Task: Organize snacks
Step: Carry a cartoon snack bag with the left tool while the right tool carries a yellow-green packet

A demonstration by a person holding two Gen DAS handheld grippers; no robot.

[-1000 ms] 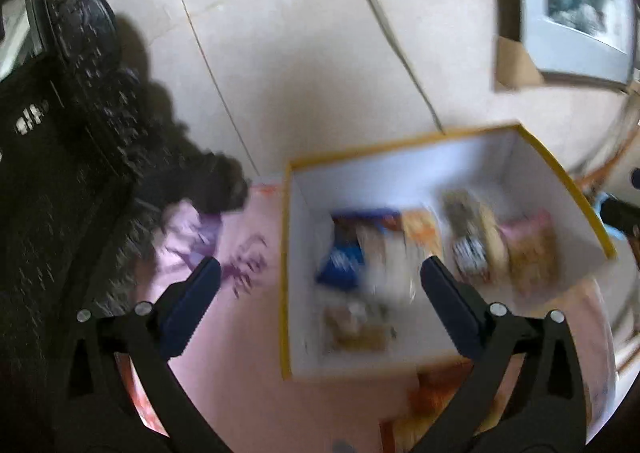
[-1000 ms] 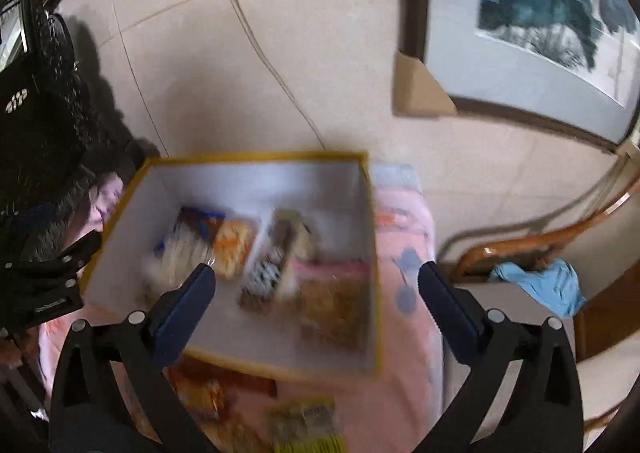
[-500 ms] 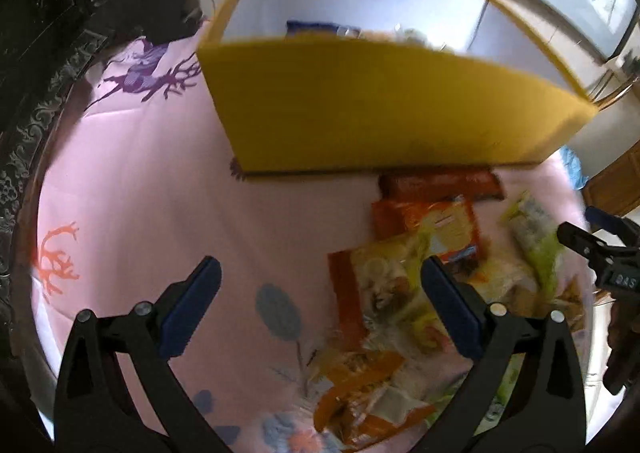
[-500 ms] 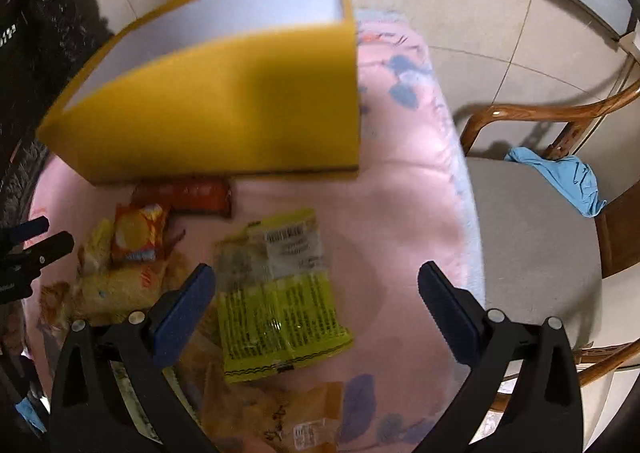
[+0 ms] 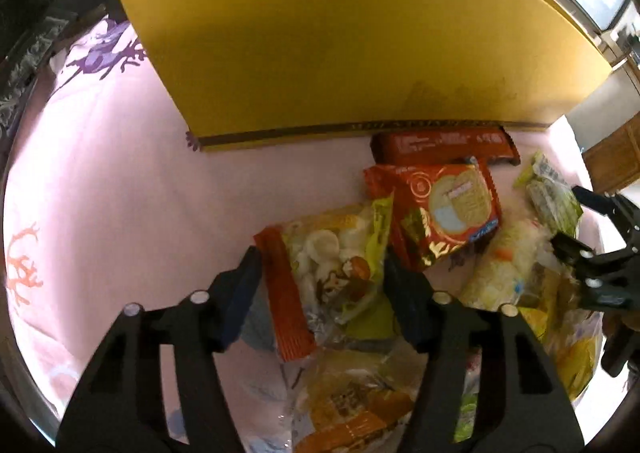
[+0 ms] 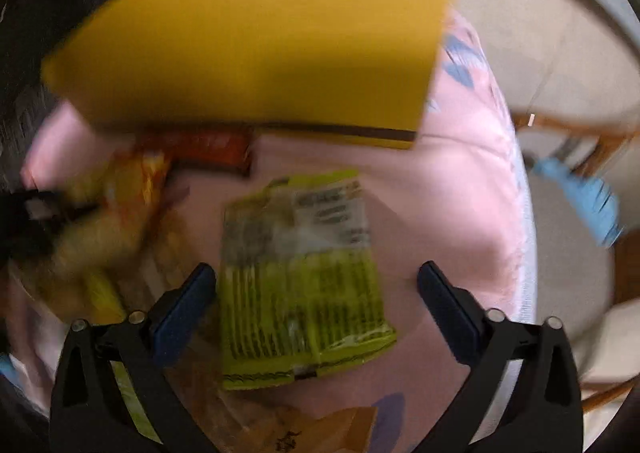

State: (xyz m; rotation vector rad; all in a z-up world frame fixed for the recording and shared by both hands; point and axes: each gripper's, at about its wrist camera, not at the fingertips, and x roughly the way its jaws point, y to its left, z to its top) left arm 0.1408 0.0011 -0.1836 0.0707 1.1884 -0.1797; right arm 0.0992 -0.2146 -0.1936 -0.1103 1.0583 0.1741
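A yellow box stands at the back of the pink tablecloth. Loose snack packs lie in front of it. My left gripper is low over a clear pack with an orange edge, its fingers on either side and closing in on it. Beside it lie a red biscuit pack and a dark red bar. My right gripper is open above a green pack. The right wrist view is blurred. The yellow box also shows there.
More packs lie below the left gripper, among them an orange one and a pale one. The right gripper shows at the right edge of the left wrist view. A wooden chair with a blue cloth stands right of the table.
Both grippers have swung down from over the box to the loose packs in front of it. The left gripper's fingers have narrowed around the clear pack. The right gripper has dropped toward the green pack.
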